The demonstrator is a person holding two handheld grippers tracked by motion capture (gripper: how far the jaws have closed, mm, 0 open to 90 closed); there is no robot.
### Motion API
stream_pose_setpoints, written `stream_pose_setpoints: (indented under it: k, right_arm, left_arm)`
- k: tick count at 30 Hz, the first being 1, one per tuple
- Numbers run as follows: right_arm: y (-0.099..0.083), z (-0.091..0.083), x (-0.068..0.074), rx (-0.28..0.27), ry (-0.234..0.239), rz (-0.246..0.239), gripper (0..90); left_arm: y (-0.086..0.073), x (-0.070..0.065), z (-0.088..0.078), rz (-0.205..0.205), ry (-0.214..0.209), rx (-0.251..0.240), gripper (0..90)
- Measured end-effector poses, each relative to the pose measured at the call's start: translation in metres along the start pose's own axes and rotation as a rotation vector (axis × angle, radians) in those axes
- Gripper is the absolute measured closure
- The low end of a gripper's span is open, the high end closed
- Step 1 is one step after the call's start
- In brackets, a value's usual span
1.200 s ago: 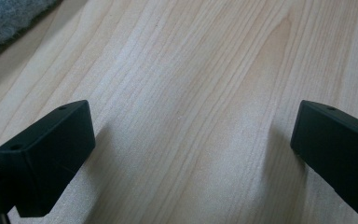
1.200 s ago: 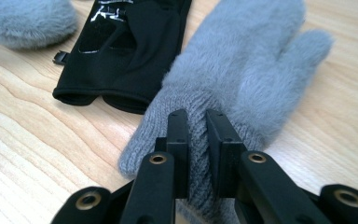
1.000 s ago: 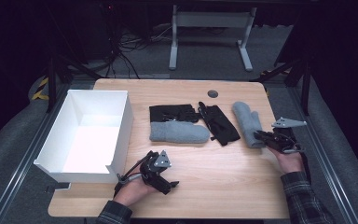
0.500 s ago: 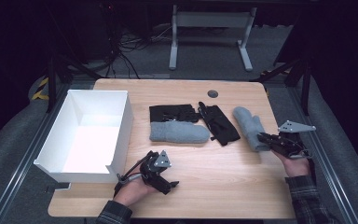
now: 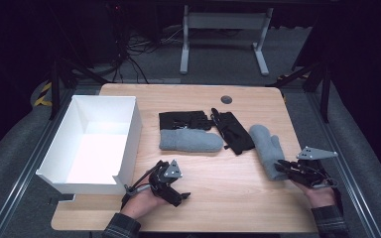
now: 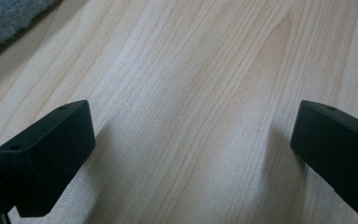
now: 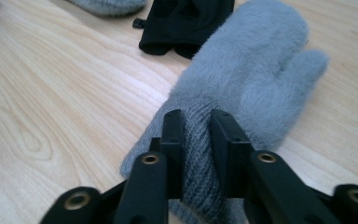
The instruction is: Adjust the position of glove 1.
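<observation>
Now right gripper [image 7: 196,126] fingers [image 7: 173,135] easing off grey mitten [image 7: 251,79] cuff

This looks like a lab or recording studio set up for data capture. A lone wooden bench [image 5: 193,101] sits mid-frame, with black surroundings. Loose cables [image 5: 134,54] lie on the grey carpeted floor [image 5: 218,54] at upper left, and the metal legs of a stand [image 5: 223,34] rise at top centre. Yellow-black hazard tape [image 5: 42,94] marks the floor at the left edge.
</observation>
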State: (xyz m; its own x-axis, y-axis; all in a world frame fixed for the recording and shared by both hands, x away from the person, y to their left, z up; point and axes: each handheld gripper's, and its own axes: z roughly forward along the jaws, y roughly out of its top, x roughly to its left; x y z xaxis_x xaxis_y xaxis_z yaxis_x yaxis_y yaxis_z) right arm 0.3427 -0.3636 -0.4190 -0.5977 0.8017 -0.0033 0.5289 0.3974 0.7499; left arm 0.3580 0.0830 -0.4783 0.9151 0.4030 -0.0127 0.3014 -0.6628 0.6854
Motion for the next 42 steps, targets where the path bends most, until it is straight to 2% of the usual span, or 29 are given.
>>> stream_pose_setpoints:
  k: [2,3,10,17,23,24,26,28,29,32,34,42]
  right_arm:
    - [-0.001,0.000,0.000,-0.003,-0.003,-0.002,71.7]
    - [0.003,-0.001,0.000,-0.018,-0.009,0.006,64.7]
    - [0.018,0.005,-0.003,-0.058,-0.034,0.012,52.3]
    - [0.037,0.027,-0.018,-0.057,-0.064,0.057,50.3]
    - [0.042,0.053,-0.030,-0.006,-0.059,0.091,49.3]
    - [0.042,0.053,-0.030,-0.006,-0.059,0.091,49.3]
    - [0.040,0.062,-0.031,0.024,-0.060,0.091,52.0]
    - [0.037,0.067,-0.031,0.047,-0.058,0.077,60.5]
    - [0.035,0.069,-0.031,0.060,-0.060,0.065,67.6]
    - [0.033,0.070,-0.032,0.061,-0.052,0.057,79.9]
    - [0.032,0.068,-0.033,0.055,-0.053,0.048,84.7]
    - [0.037,0.051,-0.033,-0.007,-0.062,0.036,87.7]
  left_arm:
    - [0.000,0.000,0.000,0.000,0.000,0.000,0.1]
    - [0.000,0.000,0.000,0.000,0.000,0.000,0.1]
    - [0.000,0.000,0.000,0.000,0.000,0.000,0.2]
    - [0.000,0.000,0.000,0.000,0.000,0.000,0.2]
    - [0.000,0.000,0.000,0.000,0.000,0.000,0.2]
    - [0.000,0.000,0.000,0.000,0.000,0.000,0.2]
    - [0.000,0.000,0.000,0.001,0.000,0.000,0.2]
    - [0.000,0.000,0.000,0.002,0.000,0.001,0.2]
    - [0.000,0.000,0.000,0.000,0.000,0.000,0.2]
    - [0.000,0.000,0.000,0.000,0.000,0.000,0.1]
    - [0.000,0.000,0.000,0.000,0.000,0.000,0.2]
    - [0.000,0.000,0.000,0.000,0.000,0.000,0.2]
